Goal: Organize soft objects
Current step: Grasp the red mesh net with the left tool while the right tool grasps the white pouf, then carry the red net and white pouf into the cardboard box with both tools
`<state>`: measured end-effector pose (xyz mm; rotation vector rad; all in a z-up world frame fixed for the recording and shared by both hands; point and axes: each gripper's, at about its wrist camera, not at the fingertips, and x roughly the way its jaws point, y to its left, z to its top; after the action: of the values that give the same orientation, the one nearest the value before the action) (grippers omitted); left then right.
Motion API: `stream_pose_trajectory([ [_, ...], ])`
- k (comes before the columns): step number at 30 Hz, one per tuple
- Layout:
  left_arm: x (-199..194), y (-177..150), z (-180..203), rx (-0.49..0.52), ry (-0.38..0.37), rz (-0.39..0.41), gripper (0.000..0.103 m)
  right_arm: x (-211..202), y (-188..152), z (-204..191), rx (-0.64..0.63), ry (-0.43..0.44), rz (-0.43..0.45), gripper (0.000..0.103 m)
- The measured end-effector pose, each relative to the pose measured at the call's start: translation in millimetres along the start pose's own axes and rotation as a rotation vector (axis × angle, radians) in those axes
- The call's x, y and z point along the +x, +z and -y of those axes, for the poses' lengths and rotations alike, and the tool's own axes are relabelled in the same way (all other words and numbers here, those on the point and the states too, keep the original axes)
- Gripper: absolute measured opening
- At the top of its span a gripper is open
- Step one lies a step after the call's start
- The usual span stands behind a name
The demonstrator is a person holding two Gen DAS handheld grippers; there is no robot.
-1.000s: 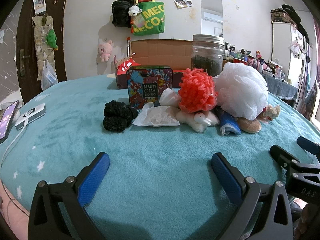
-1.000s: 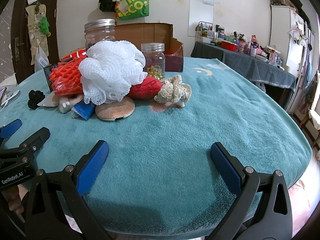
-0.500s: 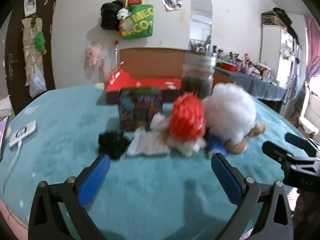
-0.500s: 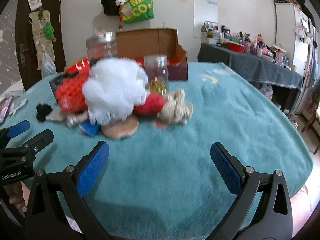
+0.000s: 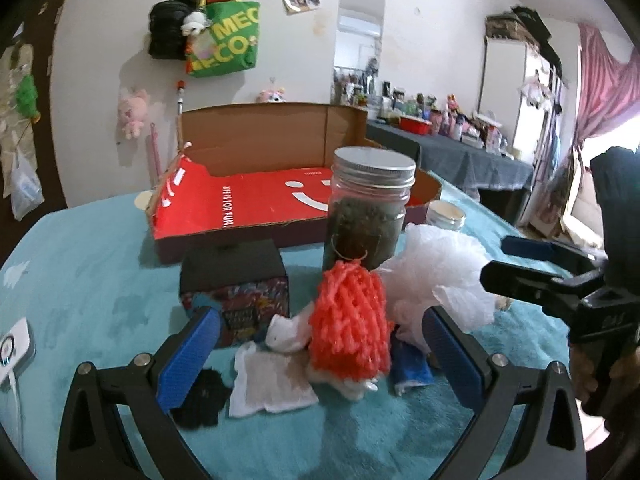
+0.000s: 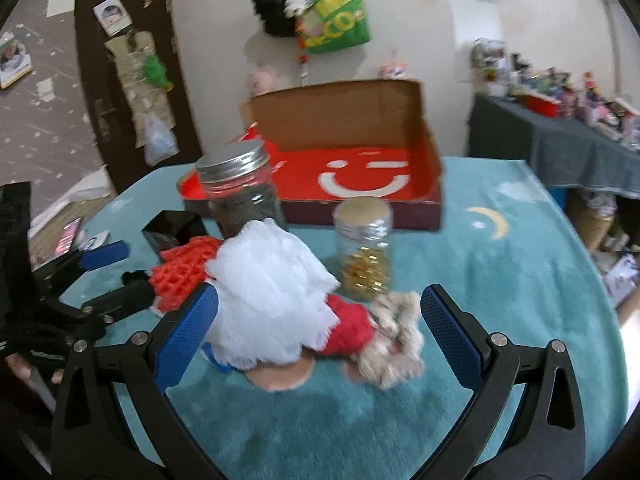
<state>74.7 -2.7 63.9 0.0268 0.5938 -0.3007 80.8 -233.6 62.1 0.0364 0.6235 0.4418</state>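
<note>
Left wrist view: looks forward and slightly down along the left hand-held gripper [image 5: 320, 350], close above the orange mesh puff [image 5: 350, 326], facing the wall.
Right wrist view: same bearing, raised, close above the white bath pouf [image 6: 268, 292].
Shared: pouf, puff, large jar [image 5: 370, 210], open red cardboard box [image 6: 360, 172], green tote bag [image 5: 224, 40].
Cross-sight: each view catches the other gripper at its edge.

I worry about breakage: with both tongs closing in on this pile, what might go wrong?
1. The white mesh pouf leans against the dark-filled glass jar; pulling it may tip the jar.
2. The small jar of gold pieces stands just behind the red soft item, within the right tongs' sweep.
</note>
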Motion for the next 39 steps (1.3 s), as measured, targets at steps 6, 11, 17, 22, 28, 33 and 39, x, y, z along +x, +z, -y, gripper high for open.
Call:
stream_pose_trajectory([
  [6, 16.9, 1.5, 8.0, 0.067, -0.027, -0.065, 0.075, 22.9, 6.4, -4.8, -0.016, 0.137, -0.066, 0.102],
  [11, 23.2, -2.5, 4.8, 0.057, -0.086, -0.109, 0.045, 35.1, 6.5, -8.2, -0.026, 0.187, -0.113, 0.075],
  [17, 15.5, -4.4, 7.7, 0.046, -0.093, -0.096, 0.040, 29.1, -1.3, -12.6, -0.030, 0.197, -0.092, 0.046],
  [22, 2.6, -3.2, 3.3, 0.028, -0.082, -0.075, 0.039, 8.9, -4.7, -14.5, -0.003, 0.180, -0.026, 0.038],
  [28, -12.1, -0.3, -5.4, 0.019, -0.055, -0.049, 0.039, -13.2, -2.2, -11.6, 0.032, 0.156, 0.039, 0.036],
  [33, -21.2, 5.3, -10.9, 0.009, -0.033, -0.033, 0.039, -22.9, 0.8, -9.7, 0.036, 0.117, 0.066, 0.035],
  [39, -35.0, 19.4, -20.3, 0.008, -0.015, 0.006, 0.039, -35.1, 6.9, -8.5, 0.027, 0.098, 0.099, 0.035],
])
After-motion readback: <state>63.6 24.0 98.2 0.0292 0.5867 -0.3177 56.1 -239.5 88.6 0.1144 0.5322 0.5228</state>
